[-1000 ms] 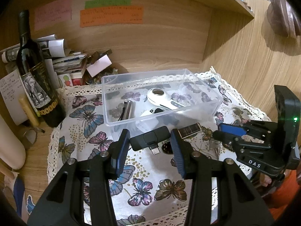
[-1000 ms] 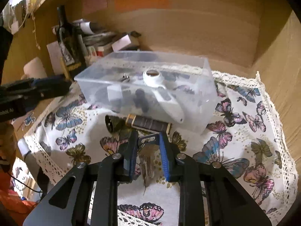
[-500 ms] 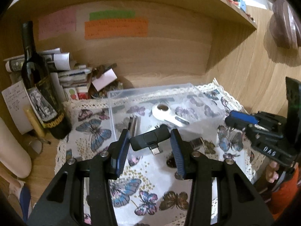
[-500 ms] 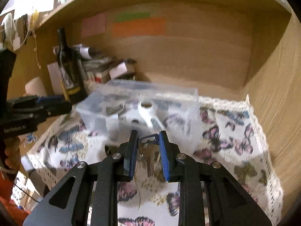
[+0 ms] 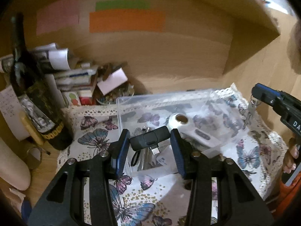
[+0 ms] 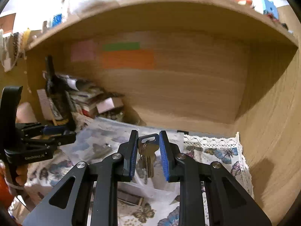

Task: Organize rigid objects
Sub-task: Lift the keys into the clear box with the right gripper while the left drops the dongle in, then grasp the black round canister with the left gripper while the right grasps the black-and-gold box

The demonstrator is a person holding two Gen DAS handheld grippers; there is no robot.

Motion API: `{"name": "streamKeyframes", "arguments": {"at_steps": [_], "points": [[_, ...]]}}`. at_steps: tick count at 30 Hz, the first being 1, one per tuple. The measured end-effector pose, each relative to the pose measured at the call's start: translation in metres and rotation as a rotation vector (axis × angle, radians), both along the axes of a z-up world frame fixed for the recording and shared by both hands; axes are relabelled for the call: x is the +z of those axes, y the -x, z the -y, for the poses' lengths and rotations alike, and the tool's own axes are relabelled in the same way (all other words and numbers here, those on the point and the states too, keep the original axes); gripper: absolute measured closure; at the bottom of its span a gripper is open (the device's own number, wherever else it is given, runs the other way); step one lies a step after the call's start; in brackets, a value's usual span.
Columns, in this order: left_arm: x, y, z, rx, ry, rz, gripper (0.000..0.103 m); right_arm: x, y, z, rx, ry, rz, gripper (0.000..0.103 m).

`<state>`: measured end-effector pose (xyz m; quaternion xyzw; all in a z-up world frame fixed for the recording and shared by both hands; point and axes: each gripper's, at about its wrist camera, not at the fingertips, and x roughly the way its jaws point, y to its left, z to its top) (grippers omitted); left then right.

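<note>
My left gripper (image 5: 150, 141) is shut on a black USB adapter (image 5: 149, 140) and holds it over the near edge of a clear plastic box (image 5: 131, 101). The box holds a white device (image 5: 180, 121) and some dark small items. My right gripper (image 6: 148, 146) is shut on a bunch of keys (image 6: 147, 150) that hang between its fingers above the box (image 6: 105, 126). The right gripper also shows at the right of the left wrist view (image 5: 263, 96), with the keys (image 5: 249, 111) dangling. The left gripper shows at the left of the right wrist view (image 6: 56, 131).
A butterfly-print cloth (image 5: 94, 141) covers the shelf. A dark wine bottle (image 5: 37, 101) stands at the left, with papers and small boxes (image 5: 79, 75) behind it. Wooden walls (image 6: 188, 84) close in the back and right. A small dark item (image 6: 129, 197) lies on the cloth before the box.
Both grippers have risen and moved forward to over the box, each still holding its object. The keys have left the cloth and now hang in the air.
</note>
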<state>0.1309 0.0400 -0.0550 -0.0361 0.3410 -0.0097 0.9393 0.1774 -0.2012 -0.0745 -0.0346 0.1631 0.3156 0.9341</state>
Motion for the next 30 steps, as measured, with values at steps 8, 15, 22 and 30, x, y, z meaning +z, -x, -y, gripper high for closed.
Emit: {"name": "streamKeyframes", "arguments": {"at_steps": [8,15,22,30], "points": [[-0.031,-0.027,0.003,-0.016,-0.011,-0.092,0.059,-0.034,-0.034,-0.016,-0.029,0.085,-0.106,0.083],[-0.027,-0.021,0.010,-0.034,-0.029,-0.078,0.058,-0.043,-0.053,-0.030,-0.022,0.099,-0.160,0.082],[-0.009,0.001,0.014,-0.045,-0.036,-0.012,0.044,-0.024,-0.033,-0.021,-0.005,0.065,-0.099,0.073],[-0.004,0.023,0.020,-0.069,-0.036,0.000,0.038,-0.021,-0.004,-0.001,0.010,0.031,-0.069,0.053]]}}
